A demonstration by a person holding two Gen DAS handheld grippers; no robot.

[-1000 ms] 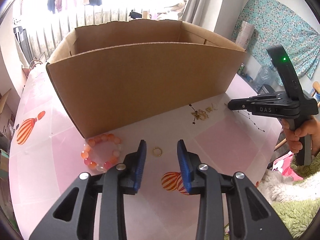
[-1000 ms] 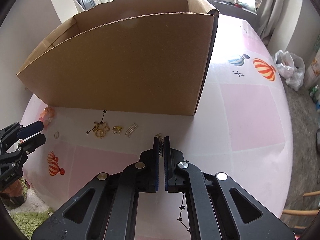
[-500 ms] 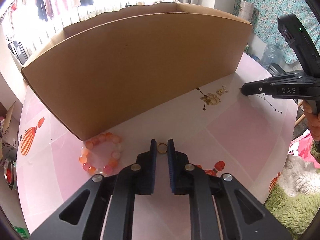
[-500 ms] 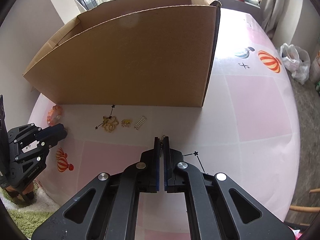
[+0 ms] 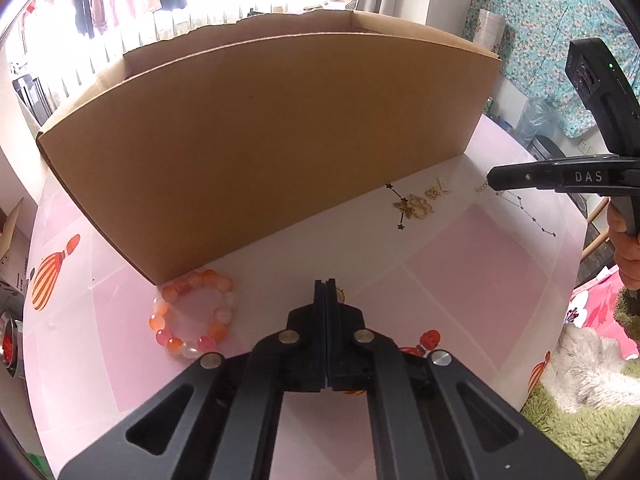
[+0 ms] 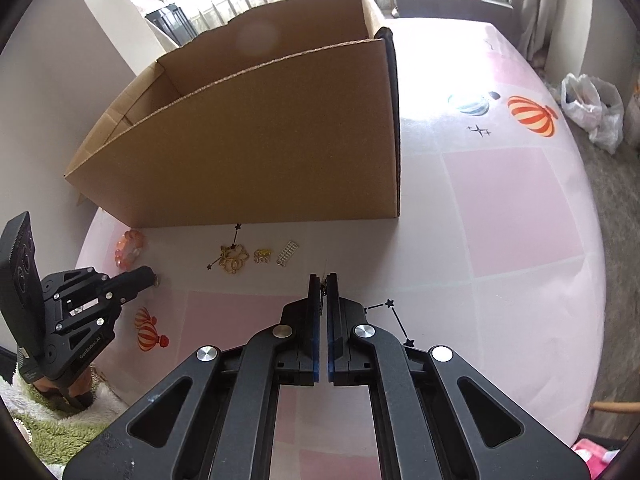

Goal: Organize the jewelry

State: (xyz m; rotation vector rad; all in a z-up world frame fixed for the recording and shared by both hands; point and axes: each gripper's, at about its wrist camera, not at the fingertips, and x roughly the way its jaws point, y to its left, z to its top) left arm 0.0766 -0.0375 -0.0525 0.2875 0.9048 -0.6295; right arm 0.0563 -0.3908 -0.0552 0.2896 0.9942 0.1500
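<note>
The cardboard box (image 5: pixel 256 152) dominates the pink tabletop (image 5: pixel 480 280), open at the top, its tall front wall facing both hands. Along the foot of that wall the jewelry lies in a loose row: a bead bracelet (image 5: pixel 192 312) of orange and pink stones near the box's left corner, then a cluster of gold charms (image 5: pixel 418 206) and a small ladder-like piece (image 5: pixel 442 184) further right.

The left hand-held gripper (image 5: pixel 330 286) has its jaws pressed together on a small gold ring (image 5: pixel 341 292), of which only a sliver shows beside the tip. The right hand-held gripper (image 6: pixel 324 284) is pinching a fine chain (image 6: pixel 322 298) that hangs between its pads.

To do this well, I'd say each should lift straight up, slowly, and clear the high wall before letting go inside. The ring sits at the very tip, so any twist could flick it loose.
</note>
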